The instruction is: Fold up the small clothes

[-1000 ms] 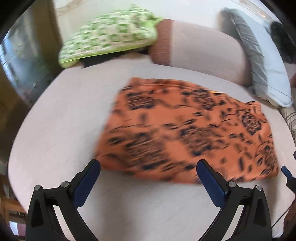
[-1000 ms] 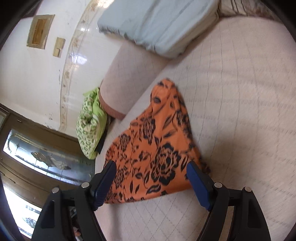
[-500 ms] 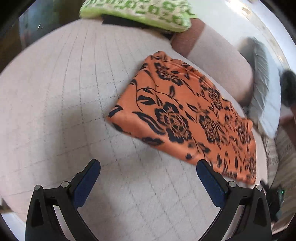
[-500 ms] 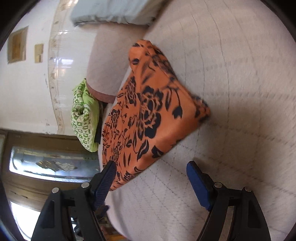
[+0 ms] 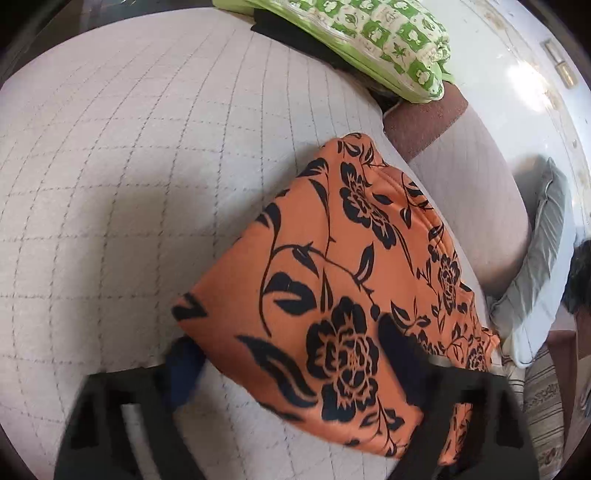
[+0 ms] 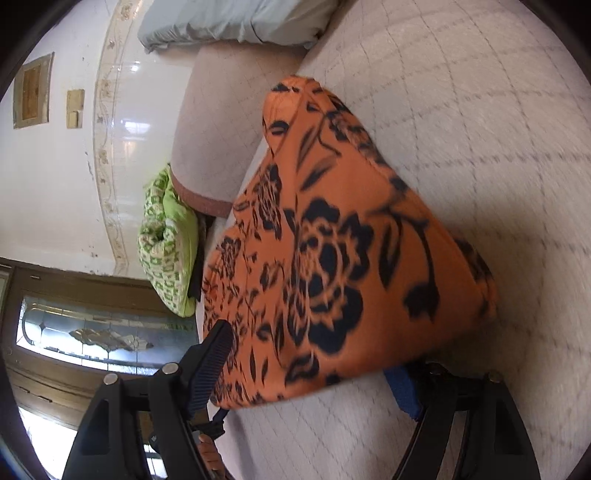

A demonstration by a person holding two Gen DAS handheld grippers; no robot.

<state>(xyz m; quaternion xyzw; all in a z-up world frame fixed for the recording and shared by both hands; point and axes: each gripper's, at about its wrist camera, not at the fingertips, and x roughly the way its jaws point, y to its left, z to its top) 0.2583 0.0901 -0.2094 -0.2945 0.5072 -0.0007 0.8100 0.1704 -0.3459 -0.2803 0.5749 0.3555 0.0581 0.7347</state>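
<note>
Quilted beige upholstery [image 5: 140, 177], stitched in a grid of squares, spreads under both of my grippers; it looks like a wide sofa seat. On it lies the orange garment [image 5: 343, 280] with a black floral print, folded into a flat, thick packet.

My left gripper [image 5: 291, 369] stands wide, its 2 fingers astride one corner of the packet. The blue left pad sits just beside the fabric's edge and the right finger lies dark over the cloth; both are blurred, so I cannot tell whether either one touches.

My right gripper [image 6: 314, 369] also stands wide at the opposite end of the same garment [image 6: 332, 251]. Its left finger shows clear beside the fabric's long edge, while the near corner of the cloth overlaps and hides most of the blue right pad.

No container holds anything that I can see.

Edges and room: from the left wrist, bare quilted seat runs broadly off to the left of the packet. Beyond the packet's far corner, the seat ends at a rounded pink-beige bolster [image 5: 476, 177] with a brown end. A green and white patterned cushion [image 5: 373, 33] rests past that, over something black. A grey pillow [image 5: 543, 258] lies at the bolster's other end. From the right wrist, open seat stretches to the right of the garment, and a white tiled wall [image 6: 55, 177] rises behind.
</note>
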